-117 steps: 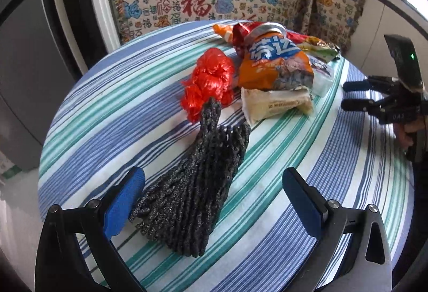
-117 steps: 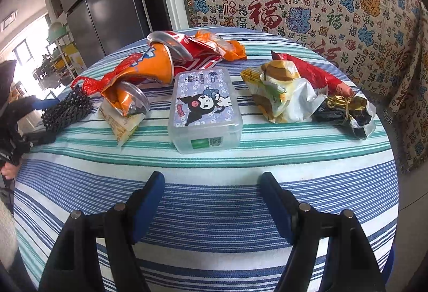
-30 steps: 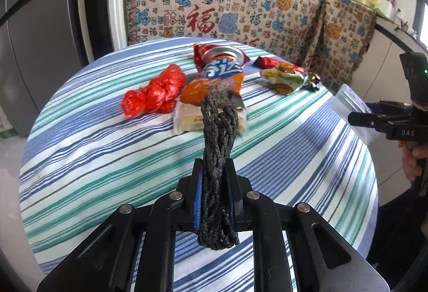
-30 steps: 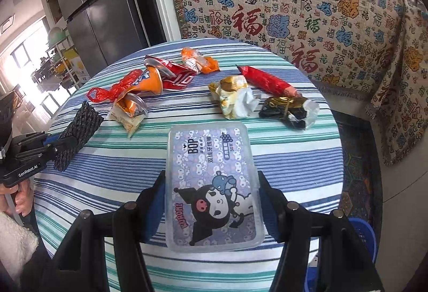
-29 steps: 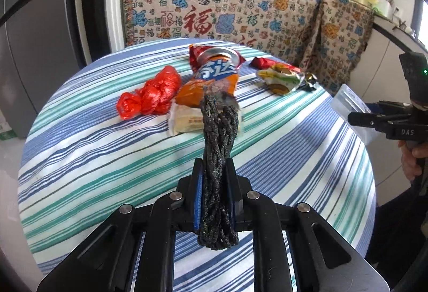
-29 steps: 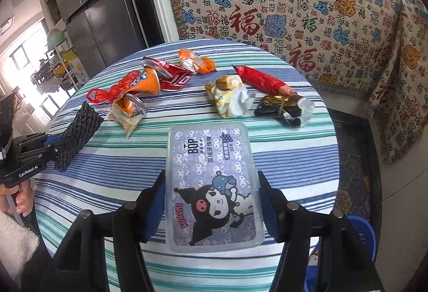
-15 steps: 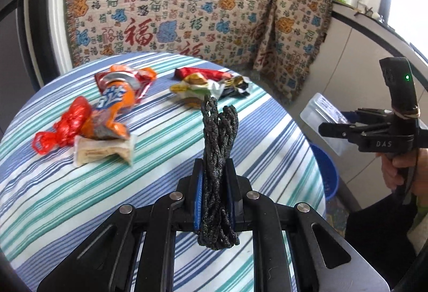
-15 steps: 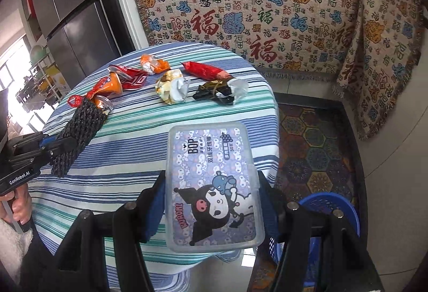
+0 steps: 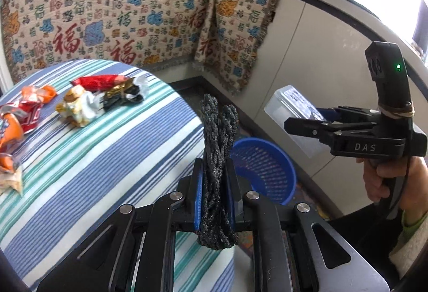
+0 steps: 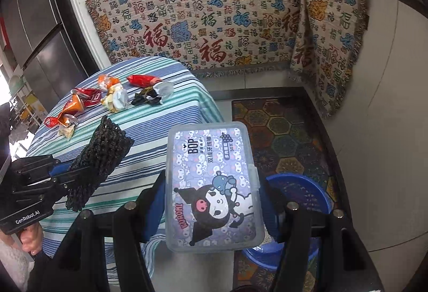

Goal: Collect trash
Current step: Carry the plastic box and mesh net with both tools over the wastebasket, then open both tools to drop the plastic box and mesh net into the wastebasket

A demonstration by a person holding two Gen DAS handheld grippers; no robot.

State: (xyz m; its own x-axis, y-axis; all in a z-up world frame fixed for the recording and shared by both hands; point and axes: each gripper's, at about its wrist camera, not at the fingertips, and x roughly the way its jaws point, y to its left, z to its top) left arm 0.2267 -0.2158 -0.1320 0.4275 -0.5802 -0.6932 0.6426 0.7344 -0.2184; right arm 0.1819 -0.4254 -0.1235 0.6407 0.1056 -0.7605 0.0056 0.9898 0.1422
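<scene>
My left gripper (image 9: pixel 215 186) is shut on a black foam net sleeve (image 9: pixel 218 158), which stands up between the blue pads beyond the table's edge; the sleeve (image 10: pixel 100 158) also shows at the left of the right wrist view. My right gripper (image 10: pixel 211 201) is shut on a clear plastic box with a cartoon label (image 10: pixel 212 185), held flat above the floor. The same box (image 9: pixel 291 107) shows in the left wrist view. A blue mesh wastebasket (image 9: pixel 263 169) stands on the floor below both grippers, partly hidden behind the box (image 10: pixel 302 193).
The round striped table (image 9: pixel 107 147) carries several wrappers: a red one (image 9: pixel 96 80), a crumpled white-yellow one (image 9: pixel 77 104), a black-gold one (image 9: pixel 123 96) and an orange bag (image 9: pixel 8 131). A patterned blanket (image 10: pixel 214 19) hangs behind. A patterned mat (image 10: pixel 283 131) lies by the white cabinet (image 9: pixel 321 56).
Both grippers have swung away from the table centre toward its right edge, each with its load. The blue wastebasket on the floor has come into view beneath them.
</scene>
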